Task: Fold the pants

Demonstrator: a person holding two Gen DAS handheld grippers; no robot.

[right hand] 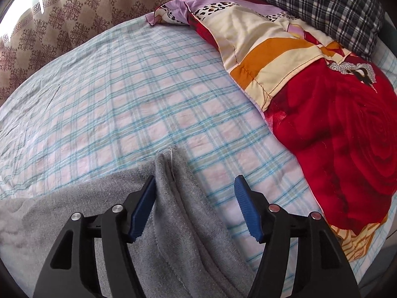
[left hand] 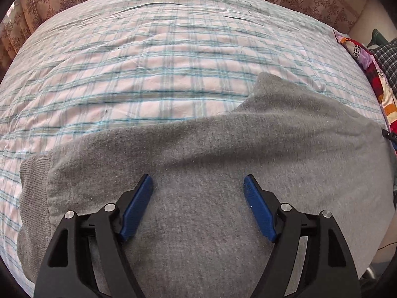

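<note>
Grey knit pants (left hand: 223,144) lie across the near half of the bed, with a ribbed cuff (left hand: 33,176) at the left end and a pointed corner rising at the upper right. My left gripper (left hand: 198,178) hangs open just above the middle of the cloth, its blue pads (left hand: 137,208) wide apart and nothing between them. In the right wrist view the pants (right hand: 74,213) end in a raised fold with a seam (right hand: 171,171). My right gripper (right hand: 195,178) is open around that fold; the left pad is beside it and the right pad stands clear over the sheet.
The bed carries a pink and teal checked sheet (left hand: 148,74). A red floral blanket (right hand: 335,129) is bunched along the right side, with a dark checked pillow (right hand: 322,7) behind it. A brown patterned curtain (right hand: 74,17) hangs past the far edge.
</note>
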